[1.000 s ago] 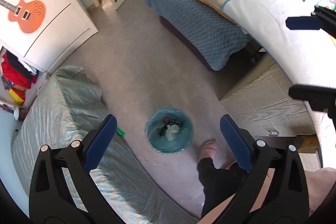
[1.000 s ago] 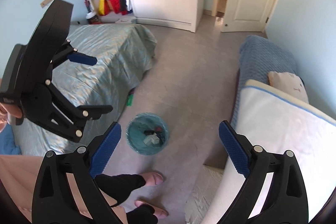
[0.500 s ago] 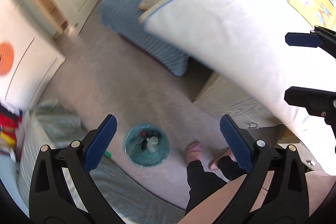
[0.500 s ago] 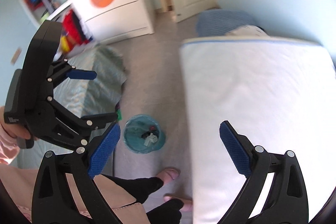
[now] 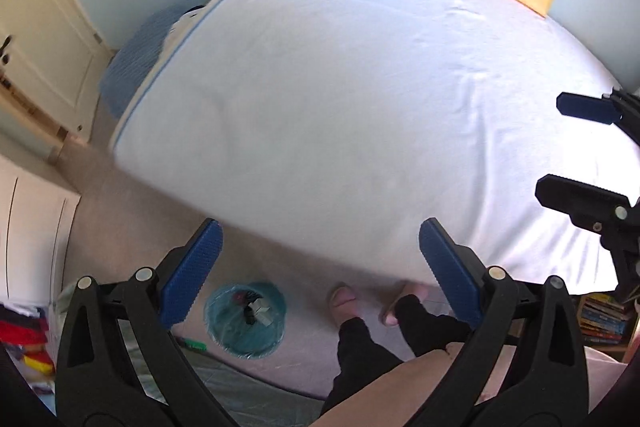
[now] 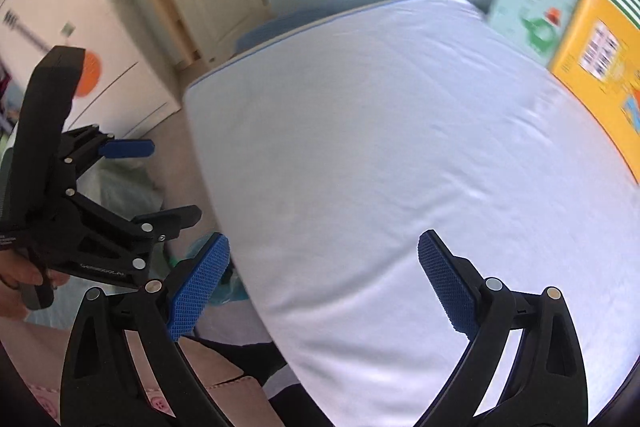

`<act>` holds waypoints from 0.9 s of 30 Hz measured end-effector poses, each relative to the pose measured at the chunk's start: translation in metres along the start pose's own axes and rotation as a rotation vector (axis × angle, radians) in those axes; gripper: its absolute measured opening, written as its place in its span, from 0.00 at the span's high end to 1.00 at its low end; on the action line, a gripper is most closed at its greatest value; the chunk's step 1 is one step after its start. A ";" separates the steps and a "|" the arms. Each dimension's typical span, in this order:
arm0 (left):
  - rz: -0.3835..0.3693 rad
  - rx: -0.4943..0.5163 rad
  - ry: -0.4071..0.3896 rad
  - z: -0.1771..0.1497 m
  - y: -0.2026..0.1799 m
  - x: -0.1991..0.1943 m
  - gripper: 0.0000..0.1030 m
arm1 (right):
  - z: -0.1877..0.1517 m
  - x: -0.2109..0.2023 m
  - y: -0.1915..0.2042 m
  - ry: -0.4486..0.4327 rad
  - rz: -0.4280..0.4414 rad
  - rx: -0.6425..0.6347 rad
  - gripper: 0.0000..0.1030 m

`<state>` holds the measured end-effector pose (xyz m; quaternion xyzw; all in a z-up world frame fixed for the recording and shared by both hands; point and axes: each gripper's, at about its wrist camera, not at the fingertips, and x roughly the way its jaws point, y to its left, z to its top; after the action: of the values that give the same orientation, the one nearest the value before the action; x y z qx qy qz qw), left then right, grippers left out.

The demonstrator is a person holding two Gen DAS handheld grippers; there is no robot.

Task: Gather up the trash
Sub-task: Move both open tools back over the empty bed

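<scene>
Both the left claw (image 5: 316, 263) and right claw (image 6: 324, 279) gape wide and empty over the bed's (image 5: 360, 87) near edge, likely scanning for litter; the bin (image 5: 245, 319) waits on the floor beside it.

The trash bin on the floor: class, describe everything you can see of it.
The trash bin is round, lined with a teal translucent plastic bag, and stands upright and open on the grey floor. Inside lie a few small dark, white and red scraps. It sits beside the green-covered bed, near the person's slippered feet; neither claw touches it.
</scene>
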<state>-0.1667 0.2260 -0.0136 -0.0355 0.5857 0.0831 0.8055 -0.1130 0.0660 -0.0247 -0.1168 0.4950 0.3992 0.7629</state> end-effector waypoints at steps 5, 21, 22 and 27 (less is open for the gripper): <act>-0.051 0.089 -0.020 0.016 -0.042 0.002 0.07 | -0.030 -0.021 -0.049 -0.030 -0.090 0.172 0.08; -0.181 0.339 -0.047 0.054 -0.171 -0.005 0.07 | -0.105 -0.086 -0.135 -0.145 -0.298 0.521 0.08; -0.188 0.350 -0.049 0.056 -0.178 -0.005 0.07 | -0.108 -0.089 -0.138 -0.148 -0.302 0.535 0.08; -0.209 0.394 -0.052 0.056 -0.205 -0.008 0.07 | -0.124 -0.099 -0.149 -0.150 -0.321 0.575 0.08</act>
<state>-0.0807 0.0318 0.0034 0.0642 0.5630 -0.1159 0.8158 -0.1059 -0.1515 -0.0335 0.0564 0.5050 0.1253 0.8521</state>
